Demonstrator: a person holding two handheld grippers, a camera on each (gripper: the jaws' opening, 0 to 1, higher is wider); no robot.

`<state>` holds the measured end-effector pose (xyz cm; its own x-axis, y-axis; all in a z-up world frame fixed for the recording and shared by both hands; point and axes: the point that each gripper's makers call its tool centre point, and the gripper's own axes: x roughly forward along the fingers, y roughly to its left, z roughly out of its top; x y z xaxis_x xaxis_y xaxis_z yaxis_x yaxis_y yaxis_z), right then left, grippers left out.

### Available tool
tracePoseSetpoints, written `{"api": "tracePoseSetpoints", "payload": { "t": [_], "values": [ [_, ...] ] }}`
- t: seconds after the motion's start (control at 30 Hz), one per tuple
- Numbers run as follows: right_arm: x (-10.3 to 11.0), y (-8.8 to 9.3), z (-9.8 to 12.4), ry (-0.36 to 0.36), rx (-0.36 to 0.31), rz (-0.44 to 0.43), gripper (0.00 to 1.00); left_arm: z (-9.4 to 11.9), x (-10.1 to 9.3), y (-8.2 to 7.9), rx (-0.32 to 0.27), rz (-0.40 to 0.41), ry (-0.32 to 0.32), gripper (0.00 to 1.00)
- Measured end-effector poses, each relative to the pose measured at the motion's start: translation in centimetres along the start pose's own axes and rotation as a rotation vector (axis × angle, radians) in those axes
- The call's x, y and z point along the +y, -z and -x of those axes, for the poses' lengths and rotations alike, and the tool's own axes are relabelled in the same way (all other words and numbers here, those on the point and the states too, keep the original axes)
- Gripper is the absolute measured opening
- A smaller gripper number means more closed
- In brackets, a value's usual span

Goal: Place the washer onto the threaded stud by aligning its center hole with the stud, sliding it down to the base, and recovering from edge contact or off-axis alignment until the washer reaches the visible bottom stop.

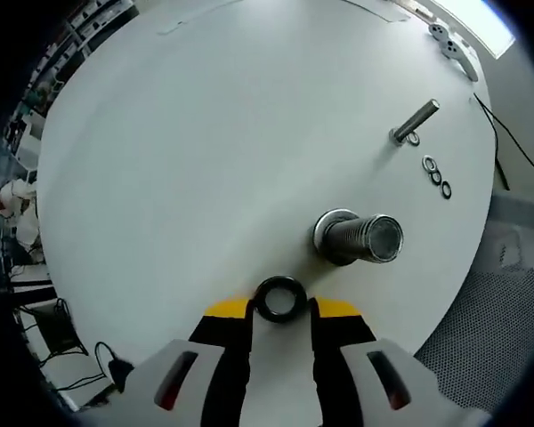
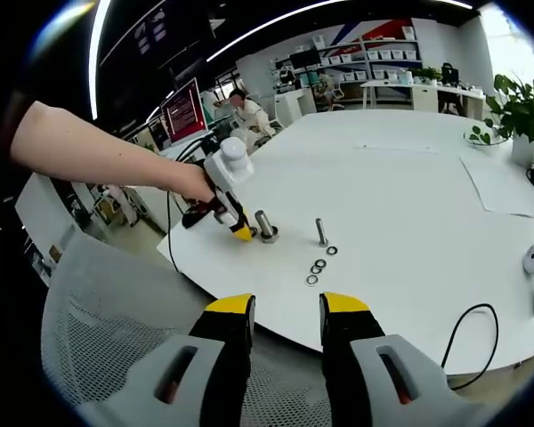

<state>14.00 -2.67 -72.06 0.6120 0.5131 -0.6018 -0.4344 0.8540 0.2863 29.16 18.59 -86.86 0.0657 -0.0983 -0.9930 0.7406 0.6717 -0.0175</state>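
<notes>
- White round table [image 1: 205, 133] carries a thick threaded stud [image 1: 360, 237] and a thinner stud [image 1: 416, 120] beyond.
- My left gripper [image 1: 280, 307] pinches the dark washer [image 1: 279, 299], just short of the thick stud.
- Right gripper [image 2: 286, 313] hangs spread, empty.
- Next, I judge: center hole over stud tip.

L view close above table [image 1: 205, 133]; R view far back; both see stud [image 1: 360, 237].
</notes>
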Motion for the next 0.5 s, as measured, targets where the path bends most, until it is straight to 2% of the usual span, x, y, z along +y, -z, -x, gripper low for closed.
{"api": "tracePoseSetpoints", "payload": {
  "t": [0.17, 0.5],
  "values": [
    [0.08, 0.05, -0.04, -0.004, 0.005, 0.005, 0.32, -0.02, 0.09, -0.12, -0.003, 0.084, -0.013, 0.22],
    [0.06, 0.05, -0.03, -0.003, 0.004, 0.004, 0.32, -0.04, -0.16, -0.11, 0.005, 0.045, -0.020, 0.21]
  ]
}}
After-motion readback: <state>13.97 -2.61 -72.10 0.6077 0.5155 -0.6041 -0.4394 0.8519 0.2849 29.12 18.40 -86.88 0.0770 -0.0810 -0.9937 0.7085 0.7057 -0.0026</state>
